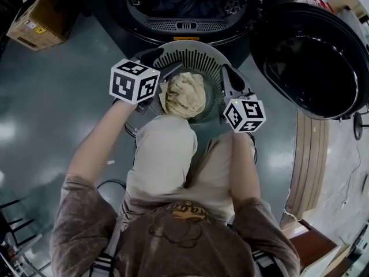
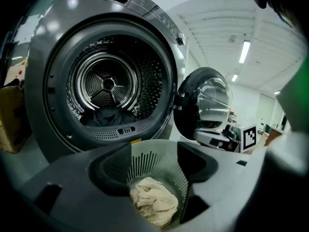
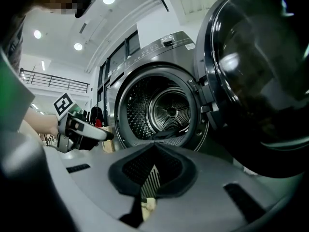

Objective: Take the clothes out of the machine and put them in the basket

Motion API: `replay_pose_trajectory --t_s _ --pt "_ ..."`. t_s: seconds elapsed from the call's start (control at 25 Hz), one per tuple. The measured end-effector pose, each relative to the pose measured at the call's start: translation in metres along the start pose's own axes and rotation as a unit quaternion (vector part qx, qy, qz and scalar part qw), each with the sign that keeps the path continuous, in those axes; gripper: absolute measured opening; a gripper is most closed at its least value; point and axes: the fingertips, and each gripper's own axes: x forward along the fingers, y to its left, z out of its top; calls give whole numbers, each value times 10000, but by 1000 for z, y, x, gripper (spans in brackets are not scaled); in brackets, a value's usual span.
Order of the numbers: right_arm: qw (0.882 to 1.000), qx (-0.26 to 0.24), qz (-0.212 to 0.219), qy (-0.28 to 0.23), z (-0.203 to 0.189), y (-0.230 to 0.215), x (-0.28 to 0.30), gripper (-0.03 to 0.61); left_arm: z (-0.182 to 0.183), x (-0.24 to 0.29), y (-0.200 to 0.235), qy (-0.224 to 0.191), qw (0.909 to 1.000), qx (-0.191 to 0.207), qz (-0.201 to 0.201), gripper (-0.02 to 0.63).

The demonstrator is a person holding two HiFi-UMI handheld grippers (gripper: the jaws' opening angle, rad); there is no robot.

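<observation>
the left gripper (image 2: 154,149) hangs wide and empty over the basket (image 1: 210,59), where the cream garment (image 1: 183,94) lies. the right gripper (image 3: 154,146) is pinched closed, empty. dark clothes (image 2: 108,116) wait in the machine (image 2: 48,81); dropped off-centre, they could slide over the rim.

Glossy grey floor (image 1: 52,97), cardboard box (image 1: 37,19) at its far left, white ceiling (image 2: 217,18) with strip lights (image 2: 245,51).

Lab-like hall: strip lights (image 2: 245,51), mezzanine railing (image 3: 58,82), washer (image 2: 96,4), glossy floor (image 1: 57,108).
</observation>
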Motion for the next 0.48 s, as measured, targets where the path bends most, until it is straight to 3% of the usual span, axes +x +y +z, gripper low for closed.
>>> replay_pose_trajectory --t_s 0.12,0.24,0.48 --pt "10000 -45 5 5 1 2 0 -2 15 15 11 -110 9997 192 103 295" --pt "10000 -61 -6 -7 3 5 1 -2 31 38 24 -176 9976 633 209 295" --pt "9999 -98 28 2 4 14 -1 -2 63 93 67 -99 9917 1180 496 295"
